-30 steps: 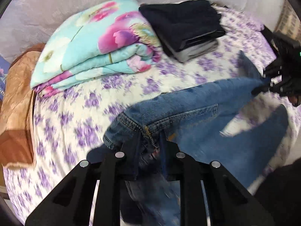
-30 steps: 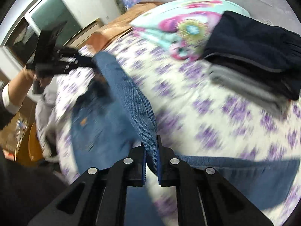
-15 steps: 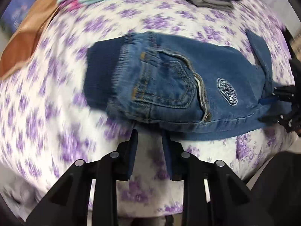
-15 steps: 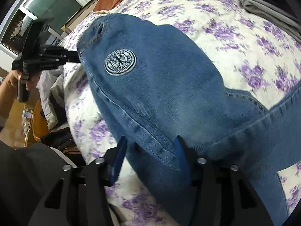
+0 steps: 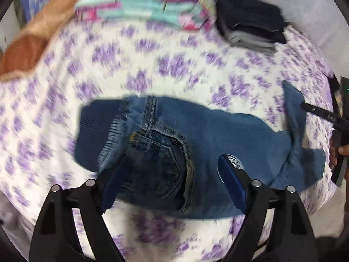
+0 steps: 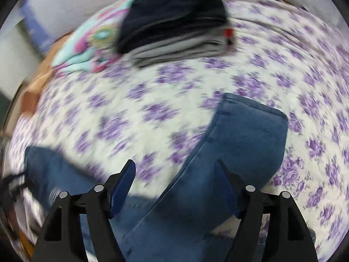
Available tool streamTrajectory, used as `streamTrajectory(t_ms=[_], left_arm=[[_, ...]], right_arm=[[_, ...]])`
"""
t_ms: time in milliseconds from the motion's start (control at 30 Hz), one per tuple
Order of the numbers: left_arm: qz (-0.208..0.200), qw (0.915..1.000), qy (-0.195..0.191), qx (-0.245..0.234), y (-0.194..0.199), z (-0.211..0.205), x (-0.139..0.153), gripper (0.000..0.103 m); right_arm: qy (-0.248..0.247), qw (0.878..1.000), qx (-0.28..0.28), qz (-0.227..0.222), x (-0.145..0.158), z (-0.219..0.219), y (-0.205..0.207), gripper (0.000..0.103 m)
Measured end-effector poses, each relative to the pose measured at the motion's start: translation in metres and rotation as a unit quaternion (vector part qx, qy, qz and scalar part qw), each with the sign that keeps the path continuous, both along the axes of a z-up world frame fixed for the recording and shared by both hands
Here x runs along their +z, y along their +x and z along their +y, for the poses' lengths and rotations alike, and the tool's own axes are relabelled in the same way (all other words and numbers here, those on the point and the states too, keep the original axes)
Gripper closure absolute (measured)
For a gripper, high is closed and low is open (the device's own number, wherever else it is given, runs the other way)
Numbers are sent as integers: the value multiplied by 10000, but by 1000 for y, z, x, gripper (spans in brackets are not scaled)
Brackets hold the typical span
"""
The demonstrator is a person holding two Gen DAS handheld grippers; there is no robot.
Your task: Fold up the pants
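The blue jeans (image 5: 213, 135) lie on the purple-flowered bed sheet (image 5: 170, 65), waistband to the left and back pocket facing up. My left gripper (image 5: 172, 168) is open and empty, its fingers spread over the pocket area just above the fabric. In the right wrist view a pant leg (image 6: 237, 144) runs up the middle, its cuff end lying flat on the sheet. My right gripper (image 6: 176, 170) is open and empty above that leg. The right gripper also shows at the edge of the left wrist view (image 5: 327, 118).
A folded floral quilt (image 5: 141, 2) and a stack of folded dark and grey clothes (image 5: 250, 26) sit at the far side of the bed. A brown pillow (image 5: 28, 48) lies at the left. The bed's front edge is close below both grippers.
Both grippers let go of the jeans and opened wide. The jeans went from held up in the air to lying spread on the sheet. Both grippers are moving; the views are blurred.
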State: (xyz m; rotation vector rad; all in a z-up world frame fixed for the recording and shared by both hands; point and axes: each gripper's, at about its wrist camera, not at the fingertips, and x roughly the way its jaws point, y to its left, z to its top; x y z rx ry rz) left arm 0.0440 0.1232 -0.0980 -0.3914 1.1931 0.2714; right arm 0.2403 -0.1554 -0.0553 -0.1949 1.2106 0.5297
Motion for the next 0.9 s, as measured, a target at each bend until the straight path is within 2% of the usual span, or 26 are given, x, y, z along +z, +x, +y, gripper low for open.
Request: streamTrajectory(t_ms=[33,67,100,200,267,367,400,433,467,500,533,633,733,833,900], left_arm=[[228,9997,92,16,4,1,-15,19],[347,9993,129,-6,5,1,-24,18],[424,9989,176,-20,6,0,-31,14],[521,9980,338,-76,10,-8,-34,5],[668,9965,498,-88,13,-14,-36,5],[721,9963,476,-7,11,-14,-35,5],[743,9962,458,-12,11,-14,-35,5],[774,9960,448,-33,11,-14,-35,5],[796,9959,425,-54,11,-13,-34,5],[796,9960,406,-52,9,-13,-33,5],[796,9961,374,-33,9,-12,-33,5],[807,9961,355,0,12,-7,-36,5],[796,9960,406,-48,10,-8,-37,5],[818,9955,432,-196,11,-11,-37,5],[845,9951,437,-286,11,-13,-38,5]], right_arm=[[-177,9998,-20,-17,-5,3,4,21],[-602,9981,-67,-127,-14,12,8,21],[-872,9959,-110,-200,-22,18,11,20],[-1145,9926,-378,-142,-44,25,29,16],[-1214,9911,-540,-25,-57,28,41,15],[-1497,9867,-640,5,-78,29,53,18],[-1427,9871,-721,-76,-76,26,54,44],[-1392,9861,-884,-200,-70,19,54,63],[-1103,9888,-997,-107,-63,8,55,84],[-748,9912,-1091,79,-56,-3,55,92],[-539,9916,-1171,129,-47,-14,53,95],[254,9914,-1251,-274,10,-62,31,95],[894,9831,-1480,-606,67,-136,-12,95],[1180,9746,-1832,-519,81,-205,-65,95],[1218,9694,-2113,-297,67,-241,-98,95]])
